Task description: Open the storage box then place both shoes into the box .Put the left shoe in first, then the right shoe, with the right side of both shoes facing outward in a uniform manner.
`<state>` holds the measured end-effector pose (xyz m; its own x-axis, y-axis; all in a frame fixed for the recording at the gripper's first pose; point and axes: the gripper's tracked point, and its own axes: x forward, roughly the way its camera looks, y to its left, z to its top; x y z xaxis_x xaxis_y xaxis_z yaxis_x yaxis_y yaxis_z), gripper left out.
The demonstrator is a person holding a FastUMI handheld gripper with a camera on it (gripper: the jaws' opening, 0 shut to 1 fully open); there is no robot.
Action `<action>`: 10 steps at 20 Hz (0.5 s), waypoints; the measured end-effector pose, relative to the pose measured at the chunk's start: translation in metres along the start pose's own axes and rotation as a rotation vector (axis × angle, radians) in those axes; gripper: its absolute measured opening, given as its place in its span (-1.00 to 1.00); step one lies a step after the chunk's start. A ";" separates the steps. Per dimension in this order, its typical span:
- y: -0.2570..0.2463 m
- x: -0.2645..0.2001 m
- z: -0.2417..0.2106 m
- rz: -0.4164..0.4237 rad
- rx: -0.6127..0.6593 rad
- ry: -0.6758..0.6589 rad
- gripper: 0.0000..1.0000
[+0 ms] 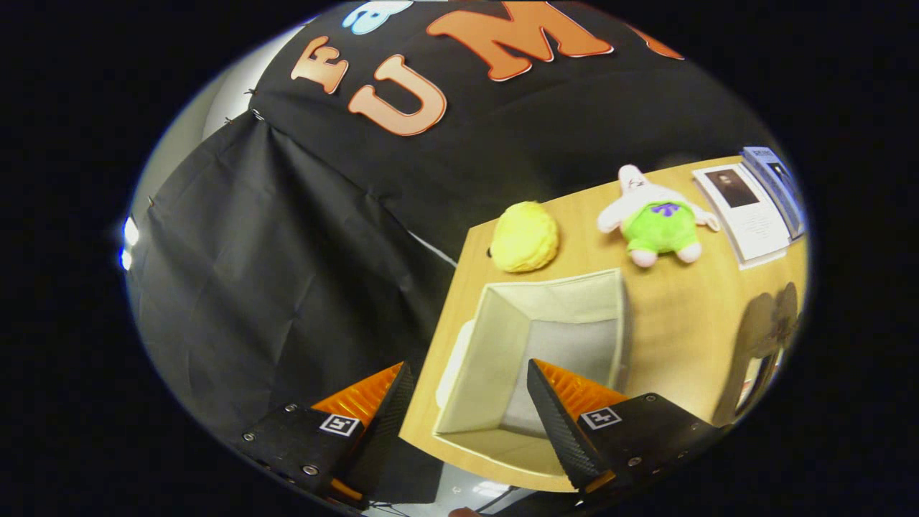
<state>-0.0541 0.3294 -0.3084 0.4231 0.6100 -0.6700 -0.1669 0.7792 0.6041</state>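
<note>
Fingers of the gripper (467,370) stand wide apart, holding nothing, above the storage box (546,345) — already open and empty on the surface (689,316) — so both shoes remain to be placed.

Two plush toys (574,226) behind storage box (546,345)
</note>
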 end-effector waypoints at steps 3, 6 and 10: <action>-0.055 -0.026 0.001 -0.119 -0.022 -0.045 0.91; -0.121 -0.048 -0.011 -0.241 -0.034 -0.056 0.92; -0.198 -0.072 -0.032 -0.377 -0.032 -0.040 0.91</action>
<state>-0.0800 0.1358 -0.3933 0.4943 0.2736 -0.8251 -0.0205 0.9526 0.3036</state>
